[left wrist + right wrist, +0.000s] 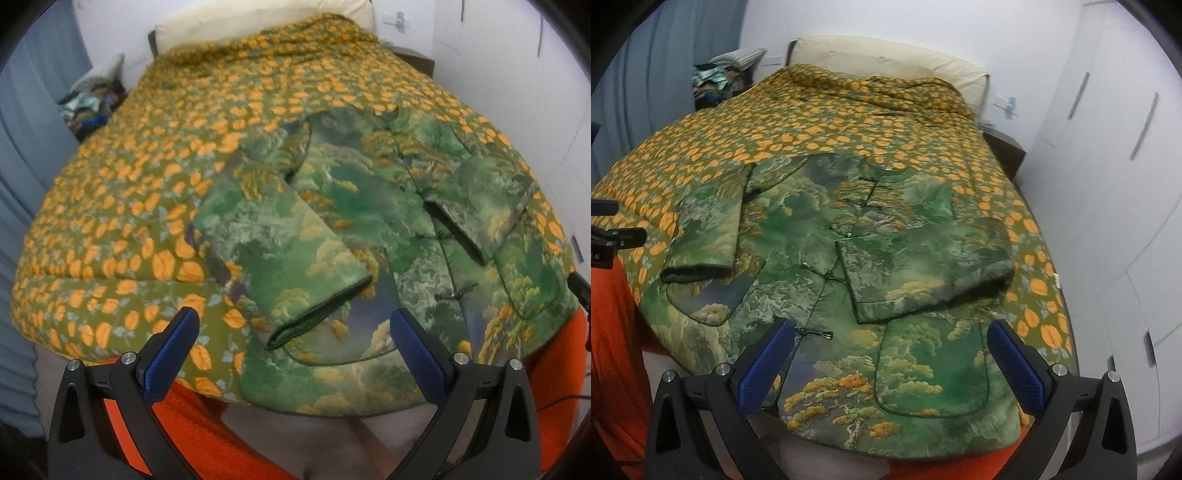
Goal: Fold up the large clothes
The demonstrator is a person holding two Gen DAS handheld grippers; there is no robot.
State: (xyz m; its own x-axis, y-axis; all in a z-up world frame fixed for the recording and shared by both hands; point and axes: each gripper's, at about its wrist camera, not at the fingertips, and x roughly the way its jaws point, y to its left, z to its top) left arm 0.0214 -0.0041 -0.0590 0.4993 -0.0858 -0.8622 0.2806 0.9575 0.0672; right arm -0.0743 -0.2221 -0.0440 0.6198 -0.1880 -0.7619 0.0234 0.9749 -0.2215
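Green landscape-print jacket lies front-up on the orange-leaf quilt, both sleeves folded inward; left tool and right tool gape wide, empty

- The jacket is lying flat on the quilt, which is covering the bed, down at the near end.
- Its hem is hanging a bit over the near edge of the bed.
- Both sleeves are sitting folded in over the jacket's front: the left sleeve angling toward the near edge, the right sleeve lying crosswise.
- The headboard is standing at the far end behind the quilt.
- A clothes pile is sitting to the far left of the bed, and wardrobe doors are running along the right.
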